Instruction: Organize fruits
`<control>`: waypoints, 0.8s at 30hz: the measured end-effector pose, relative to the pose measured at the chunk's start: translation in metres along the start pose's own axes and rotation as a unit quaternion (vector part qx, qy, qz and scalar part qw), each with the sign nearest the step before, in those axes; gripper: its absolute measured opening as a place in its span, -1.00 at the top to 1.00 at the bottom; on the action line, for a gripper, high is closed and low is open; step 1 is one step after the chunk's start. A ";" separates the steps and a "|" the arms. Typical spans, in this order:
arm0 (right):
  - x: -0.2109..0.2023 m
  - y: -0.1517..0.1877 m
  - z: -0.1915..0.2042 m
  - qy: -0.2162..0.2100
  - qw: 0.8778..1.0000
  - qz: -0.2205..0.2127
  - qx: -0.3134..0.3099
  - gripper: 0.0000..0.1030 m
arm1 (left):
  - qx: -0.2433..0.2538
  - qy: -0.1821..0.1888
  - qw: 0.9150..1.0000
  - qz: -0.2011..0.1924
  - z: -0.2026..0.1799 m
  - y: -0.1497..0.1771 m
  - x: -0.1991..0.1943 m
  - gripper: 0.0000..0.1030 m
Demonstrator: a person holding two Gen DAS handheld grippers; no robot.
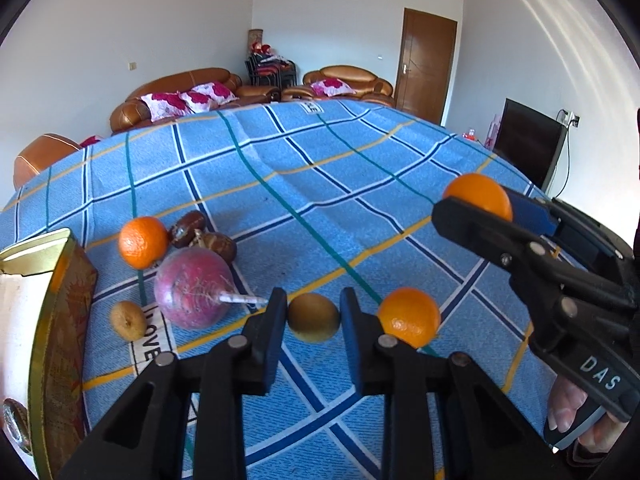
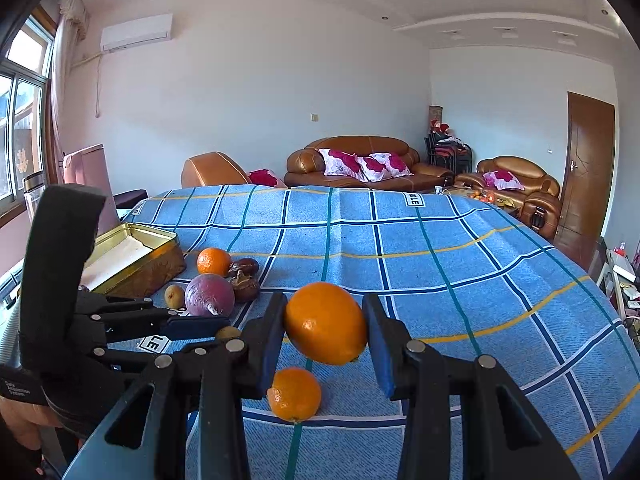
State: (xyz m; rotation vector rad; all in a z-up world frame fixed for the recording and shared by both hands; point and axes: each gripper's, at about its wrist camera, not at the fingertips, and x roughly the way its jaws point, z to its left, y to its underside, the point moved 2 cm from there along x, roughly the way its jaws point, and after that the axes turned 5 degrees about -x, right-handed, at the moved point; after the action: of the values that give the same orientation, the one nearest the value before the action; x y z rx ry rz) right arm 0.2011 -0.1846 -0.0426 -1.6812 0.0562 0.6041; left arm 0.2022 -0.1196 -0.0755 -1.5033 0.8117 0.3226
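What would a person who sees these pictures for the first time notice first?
Probably the bright orange held between the jaws of the right gripper, raised over the blue checked cloth. Next, the left gripper is shut on a small brownish fruit, with a loose orange on the cloth just to its right. On the left side, a purple-red fruit lies among smaller fruits beside an open golden tin.

The far and right stretch of the table lies bare. On the left, the open tin, an orange, a red radish and brown fruits crowd the way; another orange lies near.
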 end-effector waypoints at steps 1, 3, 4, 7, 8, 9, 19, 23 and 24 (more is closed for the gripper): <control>-0.001 0.000 0.000 -0.001 1.000 -0.001 -0.001 0.21 | 0.001 -0.004 1.000 -0.006 0.000 0.000 -0.002 0.45; -0.002 0.000 0.001 -0.001 1.000 -0.004 -0.004 0.21 | 0.003 -0.008 1.000 -0.016 -0.001 -0.001 -0.006 0.45; -0.003 0.000 0.002 -0.001 1.000 -0.005 -0.006 0.21 | 0.005 -0.010 1.000 -0.022 -0.001 0.000 -0.008 0.45; -0.004 -0.001 0.003 -0.003 1.000 -0.008 -0.008 0.21 | 0.009 -0.015 0.999 -0.033 -0.002 0.000 -0.012 0.45; -0.005 -0.001 0.003 -0.003 1.000 -0.008 -0.008 0.21 | 0.010 -0.016 0.999 -0.036 -0.003 0.000 -0.013 0.45; -0.005 -0.001 0.003 -0.004 1.000 -0.009 -0.007 0.21 | 0.010 -0.019 0.999 -0.039 -0.002 0.000 -0.014 0.45; -0.008 -0.001 0.004 -0.009 1.000 -0.016 -0.011 0.21 | 0.002 -0.024 0.998 -0.066 0.001 0.000 -0.025 0.45; -0.008 -0.001 0.004 -0.010 1.000 -0.019 -0.012 0.21 | 0.000 -0.025 0.997 -0.074 0.001 0.001 -0.028 0.45; -0.009 -0.001 0.004 -0.011 1.000 -0.020 -0.013 0.21 | 0.000 -0.025 0.997 -0.076 0.002 0.001 -0.029 0.45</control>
State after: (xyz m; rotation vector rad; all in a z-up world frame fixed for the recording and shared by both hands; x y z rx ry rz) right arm 0.1922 -0.1829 -0.0383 -1.6967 -0.0013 0.5941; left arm 0.1817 -0.1096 -0.0575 -1.5415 0.6538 0.2472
